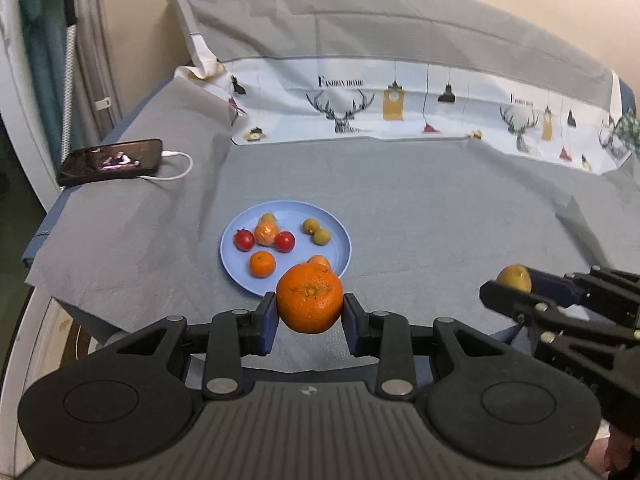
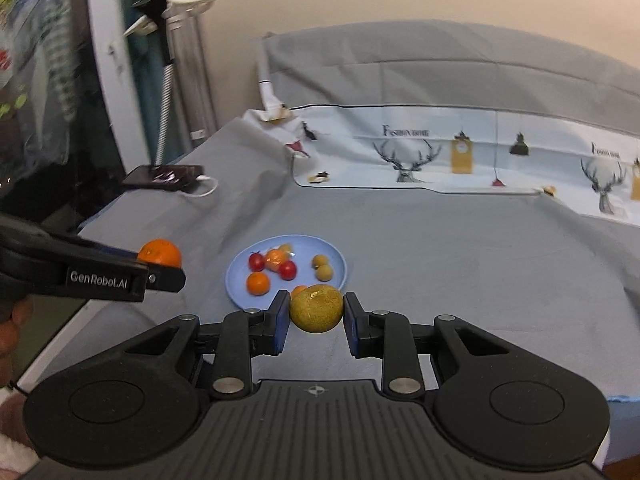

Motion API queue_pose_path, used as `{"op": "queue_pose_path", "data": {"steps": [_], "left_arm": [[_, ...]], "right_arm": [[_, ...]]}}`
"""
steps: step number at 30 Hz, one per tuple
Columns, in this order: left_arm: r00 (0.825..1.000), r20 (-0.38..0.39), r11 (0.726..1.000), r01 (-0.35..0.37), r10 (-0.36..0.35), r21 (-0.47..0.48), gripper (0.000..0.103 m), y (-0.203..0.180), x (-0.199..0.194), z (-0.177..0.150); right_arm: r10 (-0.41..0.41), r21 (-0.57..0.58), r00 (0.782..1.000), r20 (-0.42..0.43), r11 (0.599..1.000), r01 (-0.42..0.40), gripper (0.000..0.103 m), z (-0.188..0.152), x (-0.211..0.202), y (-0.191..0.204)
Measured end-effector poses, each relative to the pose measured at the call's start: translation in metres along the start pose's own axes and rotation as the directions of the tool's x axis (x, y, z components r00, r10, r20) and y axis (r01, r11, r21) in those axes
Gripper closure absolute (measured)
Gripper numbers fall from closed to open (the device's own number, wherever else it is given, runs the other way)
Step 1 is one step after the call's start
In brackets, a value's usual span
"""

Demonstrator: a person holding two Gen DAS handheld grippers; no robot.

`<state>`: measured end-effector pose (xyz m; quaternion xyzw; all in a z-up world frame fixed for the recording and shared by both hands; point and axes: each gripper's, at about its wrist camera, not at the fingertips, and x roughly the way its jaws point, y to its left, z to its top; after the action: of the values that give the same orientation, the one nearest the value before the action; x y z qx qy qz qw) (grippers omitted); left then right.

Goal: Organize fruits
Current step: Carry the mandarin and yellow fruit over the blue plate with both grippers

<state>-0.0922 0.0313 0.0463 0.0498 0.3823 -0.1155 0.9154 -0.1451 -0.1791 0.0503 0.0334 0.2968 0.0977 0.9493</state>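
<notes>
My left gripper [image 1: 310, 312] is shut on a large orange [image 1: 310, 298], held in the air just in front of a light blue plate [image 1: 336, 232]. My right gripper [image 2: 316, 314] is shut on a yellow-green round fruit [image 2: 316, 308], also in the air near the plate [image 2: 236, 280]. On the plate lie two red cherry tomatoes [image 1: 245, 240], several small oranges [image 1: 262, 264] and two small yellow-green fruits [image 1: 316, 231]. In the left wrist view the right gripper [image 1: 508, 292] enters from the right with its fruit [image 1: 515, 278]. The right wrist view has the left gripper [image 2: 176, 274] with the orange [image 2: 160, 253] at the left.
The plate rests on a grey cloth-covered surface [image 1: 440, 220]. A black phone [image 1: 110, 160] with a white cable [image 1: 176, 166] lies at the far left edge. A printed white cloth [image 1: 400, 108] and a grey cushion [image 1: 380, 20] lie behind. A person's hand [image 2: 12, 328] shows at the left.
</notes>
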Motion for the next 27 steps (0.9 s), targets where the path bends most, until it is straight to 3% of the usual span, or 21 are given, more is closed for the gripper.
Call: {"op": "queue_pose_path", "data": {"steps": [11, 27], "left_arm": [[0.998, 0.066, 0.999, 0.019, -0.017, -0.033, 0.066, 0.004, -0.020, -0.001], [1.000, 0.021, 0.998, 0.019, -0.017, -0.053, 0.066, 0.011, -0.002, -0.001]], "right_arm": [[-0.028, -0.066, 0.999, 0.020, 0.997, 0.029, 0.073, 0.000, -0.012, 0.020], [-0.027, -0.068, 0.999, -0.028, 0.997, 0.025, 0.073, 0.002, 0.004, 0.020]]}}
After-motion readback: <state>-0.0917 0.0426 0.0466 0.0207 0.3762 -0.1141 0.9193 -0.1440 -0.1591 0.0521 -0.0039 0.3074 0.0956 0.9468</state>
